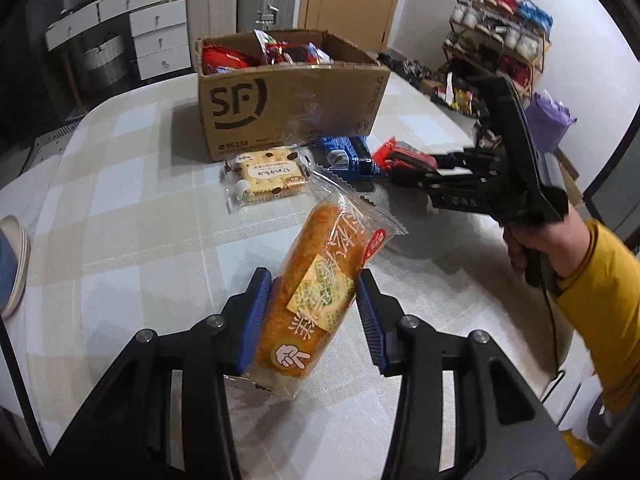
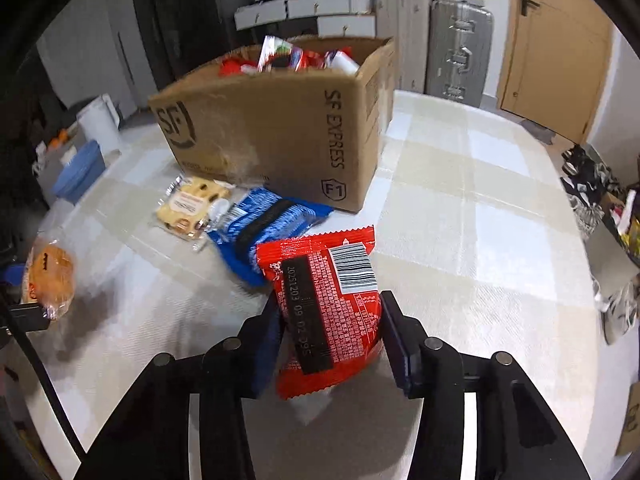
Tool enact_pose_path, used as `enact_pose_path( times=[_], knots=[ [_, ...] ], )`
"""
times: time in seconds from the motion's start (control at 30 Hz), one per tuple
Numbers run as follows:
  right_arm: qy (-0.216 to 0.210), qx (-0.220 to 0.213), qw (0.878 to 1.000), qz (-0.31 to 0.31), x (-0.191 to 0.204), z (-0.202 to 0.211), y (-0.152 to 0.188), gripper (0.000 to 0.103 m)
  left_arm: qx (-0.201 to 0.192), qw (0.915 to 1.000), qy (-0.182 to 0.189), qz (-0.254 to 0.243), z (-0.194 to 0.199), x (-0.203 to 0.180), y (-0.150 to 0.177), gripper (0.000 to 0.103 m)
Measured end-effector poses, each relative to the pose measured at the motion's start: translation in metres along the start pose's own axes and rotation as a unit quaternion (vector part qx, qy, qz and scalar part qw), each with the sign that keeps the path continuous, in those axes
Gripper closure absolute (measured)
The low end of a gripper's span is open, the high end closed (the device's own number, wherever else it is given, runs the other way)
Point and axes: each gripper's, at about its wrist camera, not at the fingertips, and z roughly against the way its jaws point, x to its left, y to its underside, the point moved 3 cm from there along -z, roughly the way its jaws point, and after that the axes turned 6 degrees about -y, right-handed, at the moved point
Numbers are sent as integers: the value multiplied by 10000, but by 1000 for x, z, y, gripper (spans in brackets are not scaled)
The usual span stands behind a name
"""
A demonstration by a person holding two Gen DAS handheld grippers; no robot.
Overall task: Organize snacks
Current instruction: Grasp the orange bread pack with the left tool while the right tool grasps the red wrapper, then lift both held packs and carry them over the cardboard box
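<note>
while two snacks (image 1: 272, 176) (image 2: 264, 228) lie loose, one box (image 1: 296, 96).

A checked tablecloth (image 2: 460, 184) in pale beige and white covers the table. Beyond its far edge stand two hard-shell suitcases (image 2: 460, 48), one light and one silver, next to a wooden door (image 2: 556, 44). White drawer units (image 1: 160, 36) line the wall past the far left corner. Off the right edge, a crowded shoe rack (image 1: 500, 36) stands with a purple bag (image 1: 548, 120) close by. Stacked plates (image 1: 16, 264) sit at the left edge.

Wrist views, both facing cardboard box (image 1: 292, 92)
</note>
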Motion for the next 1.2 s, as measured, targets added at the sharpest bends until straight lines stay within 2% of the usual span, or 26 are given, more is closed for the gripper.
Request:
enact_pose_path(
  times=[0.13, 0.27, 0.47, 0.73, 0.87, 1.2],
  knots=[
    [-372, -627, 9957, -574, 12, 45, 4, 56, -210, 9997, -141, -6, 17, -7, 7, 62],
    [-728, -1212, 9874, -707, 43, 93, 13, 56, -365, 9993, -7, 2, 35, -22, 14, 63],
    [-1155, -1735, 9754, -723, 85, 151, 31, 56, -578, 9982, 175, 27, 66, -40, 26, 63],
    [-1477, -1900, 9664, -898, 118, 182, 62, 56, -857, 9955, 302, 257, 106, -42, 45, 63],
    [-1522, -1891, 9662, -868, 133, 190, 73, 56, -981, 9940, 321, 355, 124, -37, 54, 63],
    [-1603, -1699, 9685, -859, 148, 180, 91, 56, -1185, 9901, 483, 572, 154, -22, 75, 63]
  ],
)
